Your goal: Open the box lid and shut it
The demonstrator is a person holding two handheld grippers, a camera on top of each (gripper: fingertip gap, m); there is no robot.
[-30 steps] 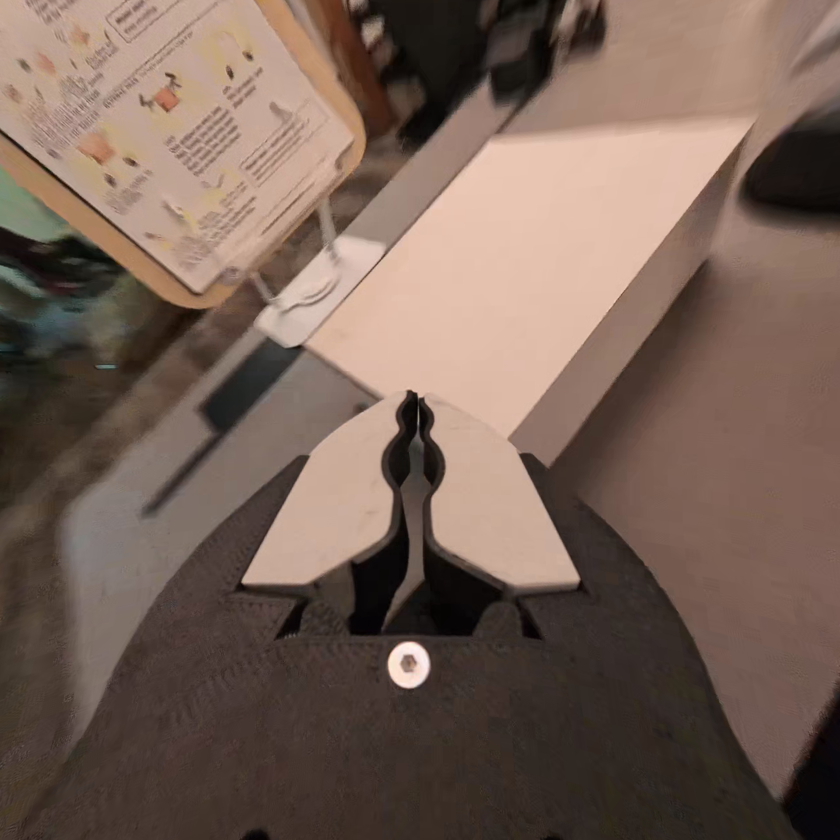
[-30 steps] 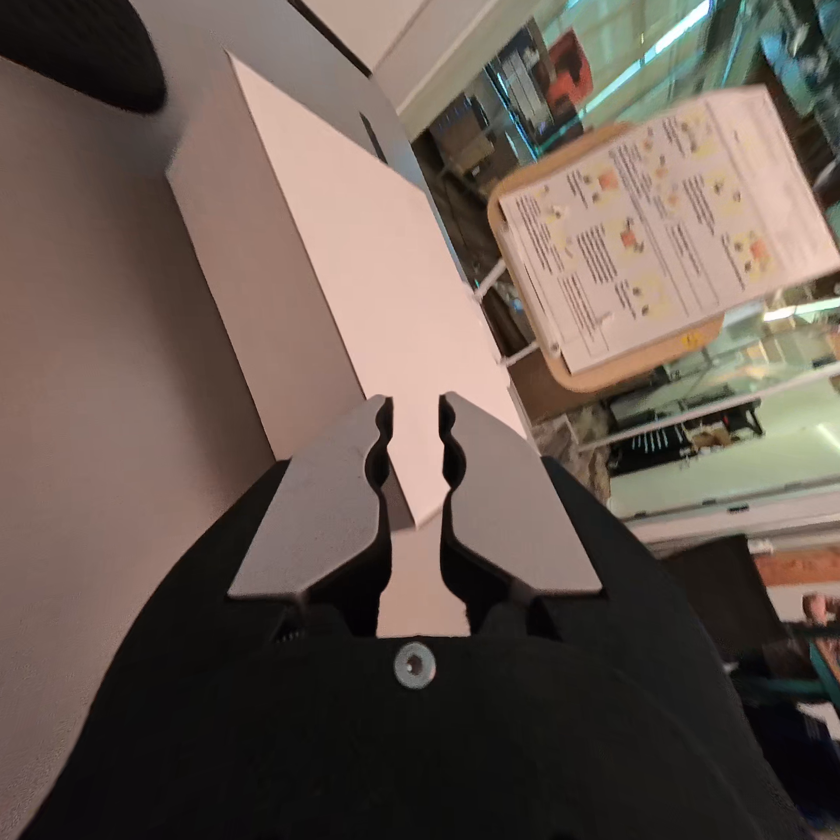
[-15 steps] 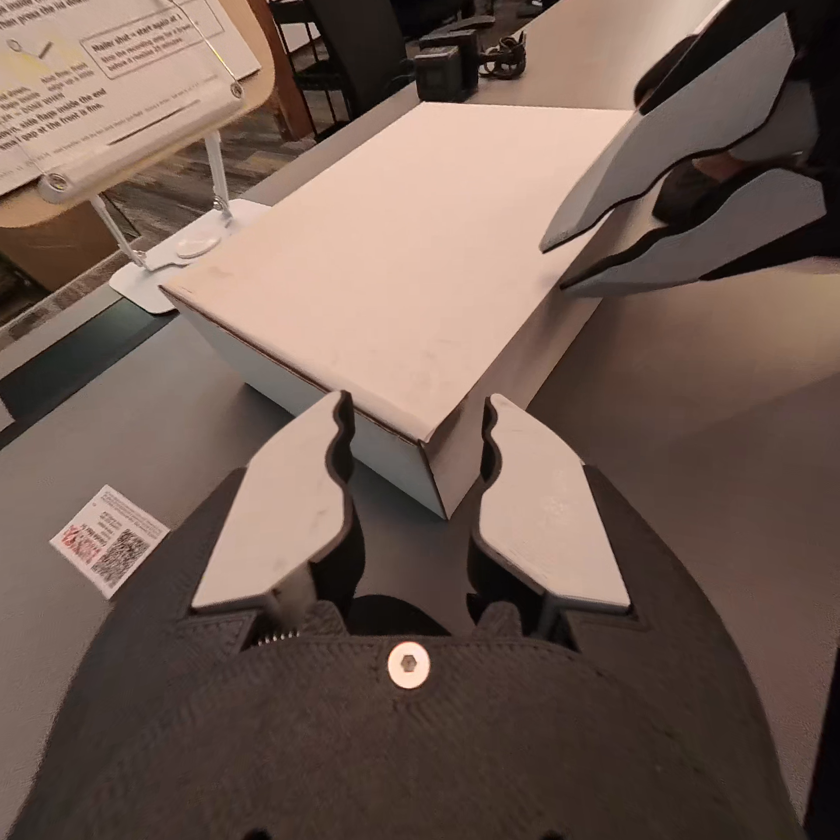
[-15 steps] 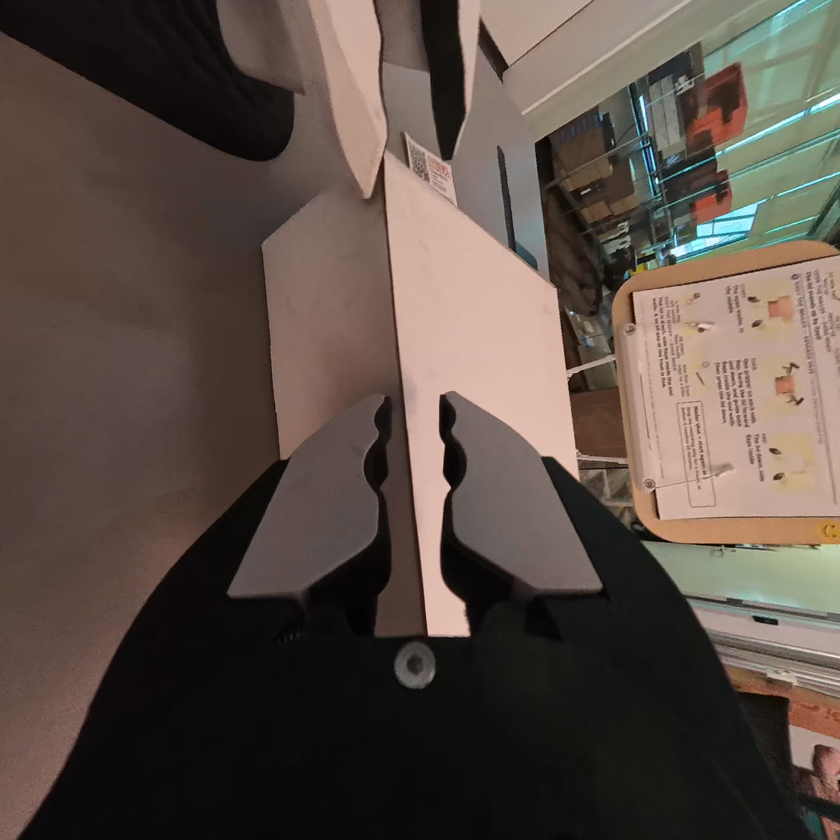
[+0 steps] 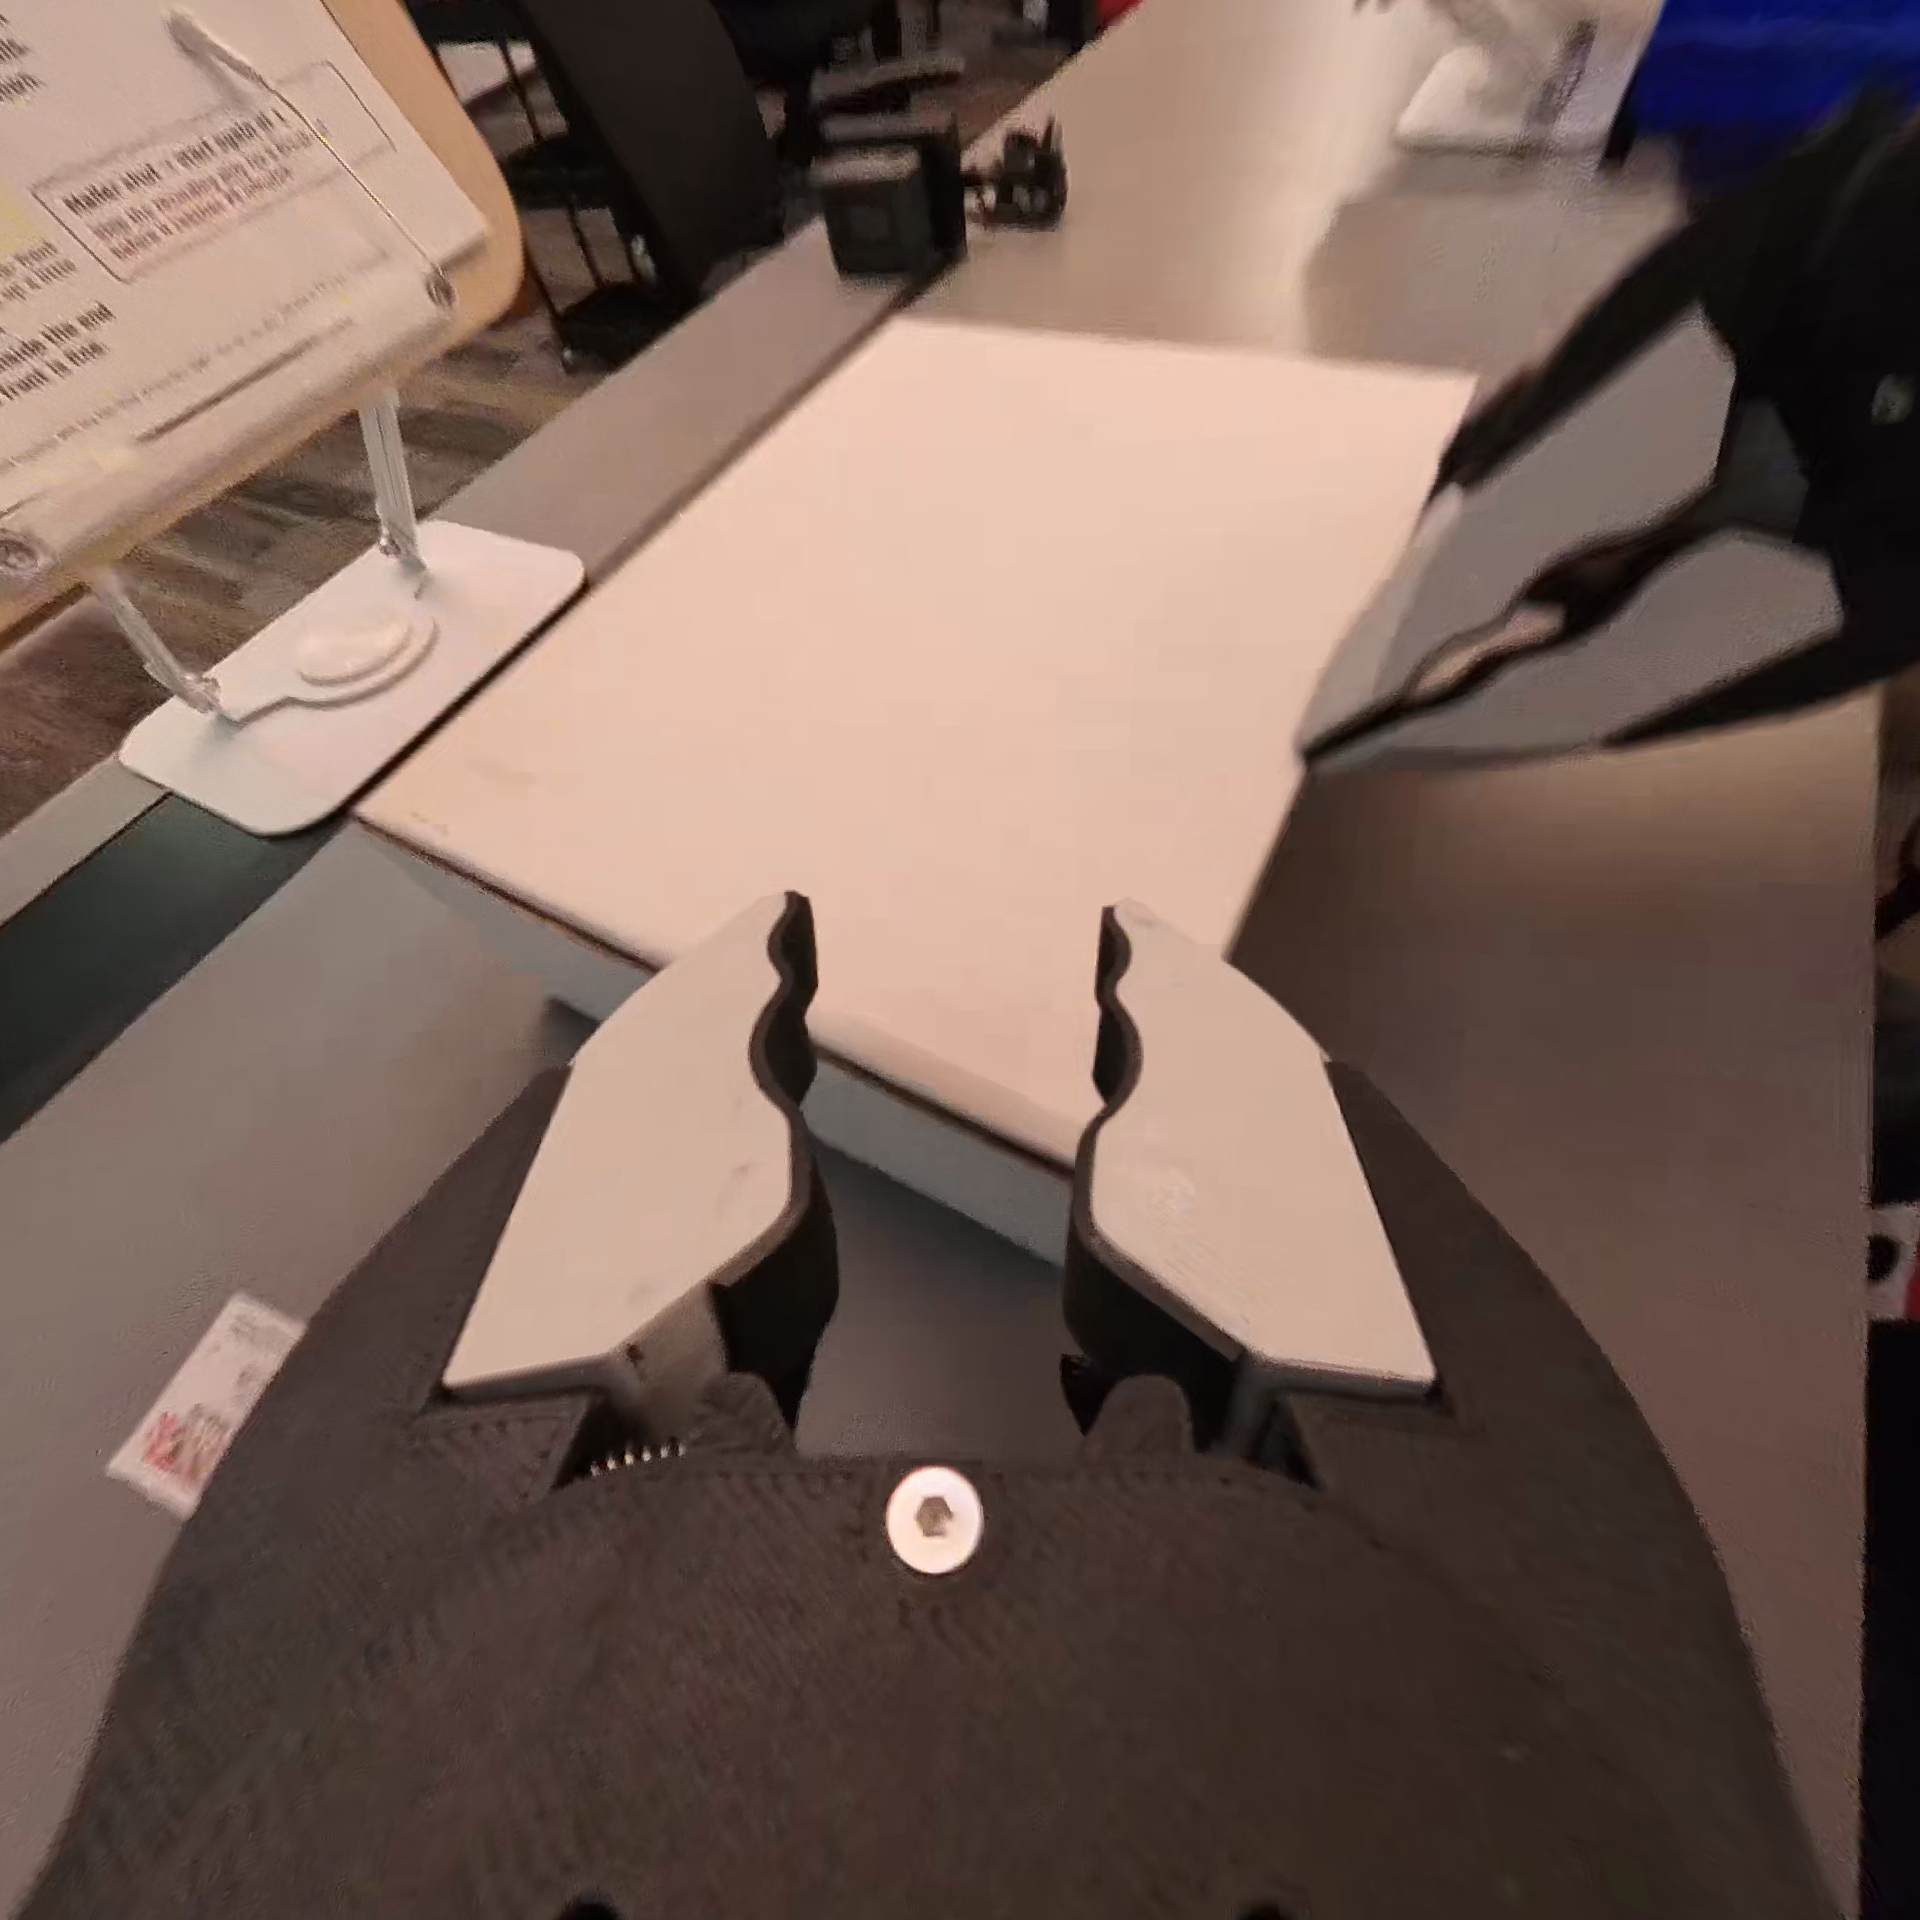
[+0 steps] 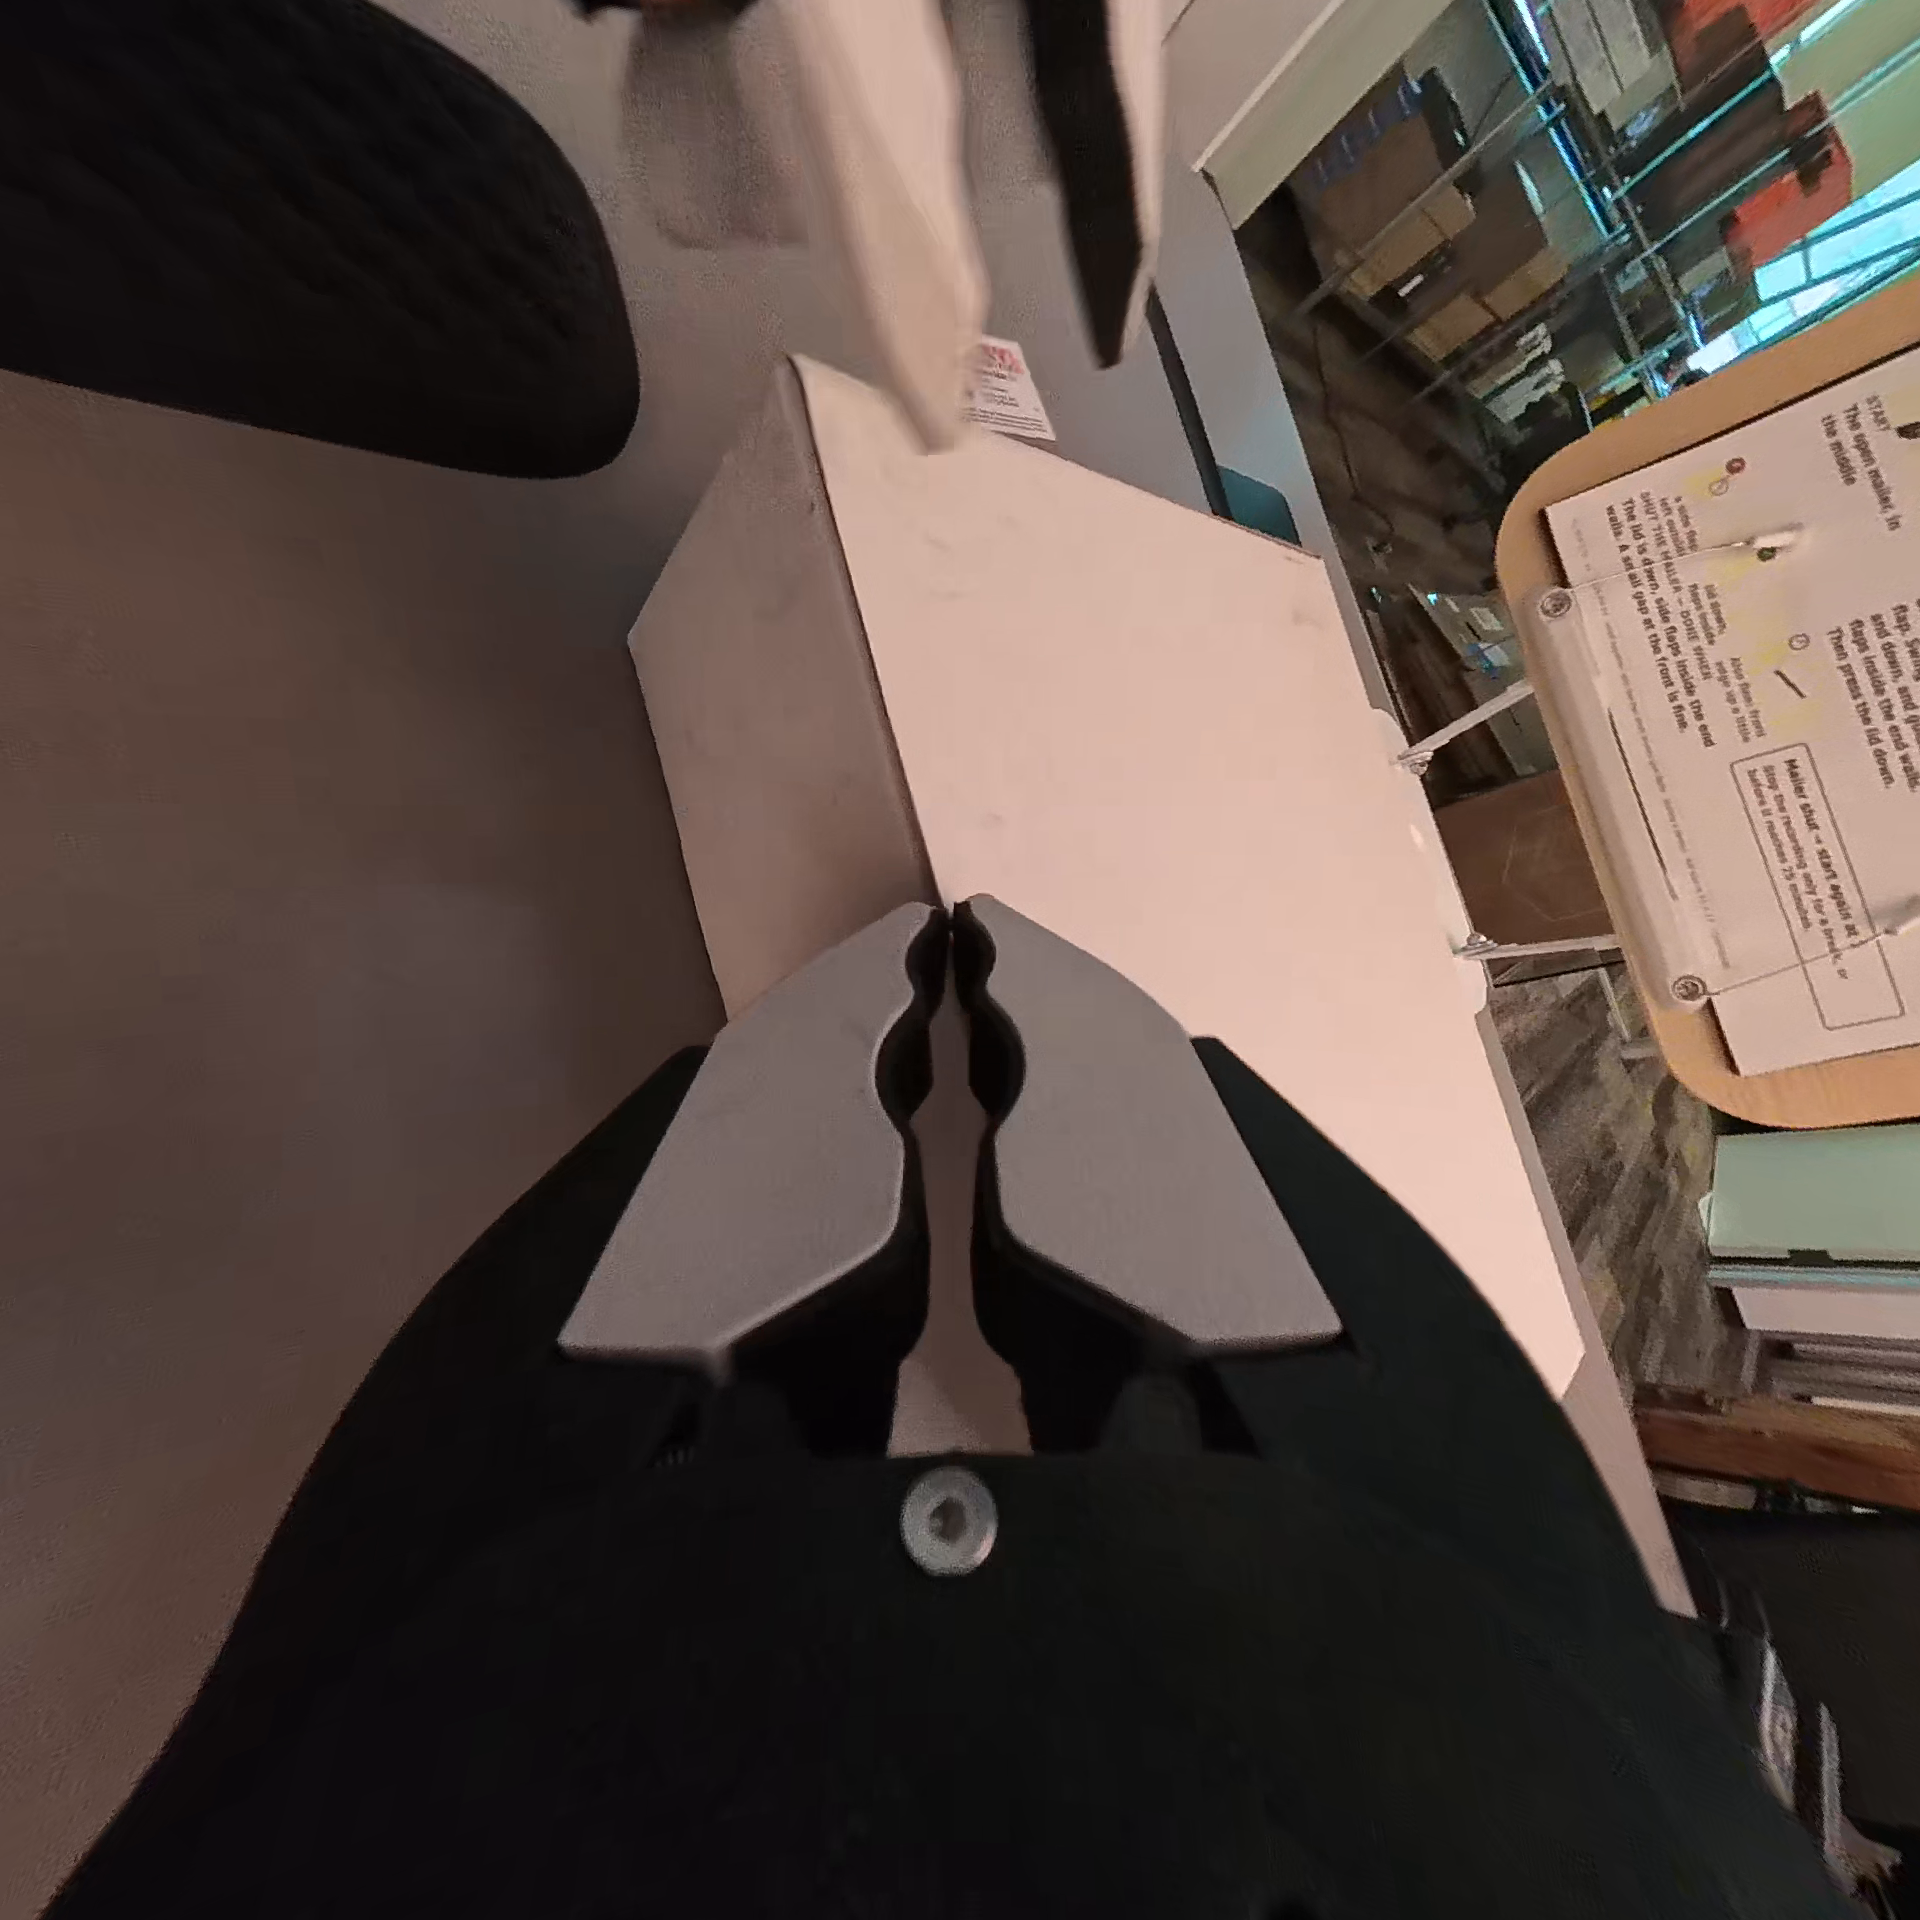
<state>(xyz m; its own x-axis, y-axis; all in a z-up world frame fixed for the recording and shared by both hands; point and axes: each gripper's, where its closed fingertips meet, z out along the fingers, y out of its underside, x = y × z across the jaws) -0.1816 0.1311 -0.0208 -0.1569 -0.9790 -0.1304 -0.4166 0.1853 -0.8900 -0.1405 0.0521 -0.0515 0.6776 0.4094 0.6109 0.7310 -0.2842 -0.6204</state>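
A flat white cardboard box [image 5: 935, 644] lies on the grey table with its lid down. My left gripper [image 5: 951, 925] is open and empty, its fingertips over the box's near short edge. It shows blurred at the top of the right wrist view [image 6: 1023, 395]. My right gripper [image 6: 951, 912] is shut, its tips together right at the edge where the lid meets the long side wall of the box [image 6: 1091, 727]. I cannot tell whether it pinches any cardboard. It shows at the box's right edge in the left wrist view [image 5: 1320, 732].
An instruction board [image 5: 208, 260] on a white stand base [image 5: 343, 675] stands just left of the box. A small printed sticker [image 5: 197, 1423] lies on the table [image 5: 1507, 1039]. A small black device [image 5: 894, 218] sits at the far end. A black rounded object [image 6: 260, 239] lies near the box.
My right gripper has closed from open at the box's long edge. My left gripper, shut a second ago, opened and moved forward over the box's near edge.
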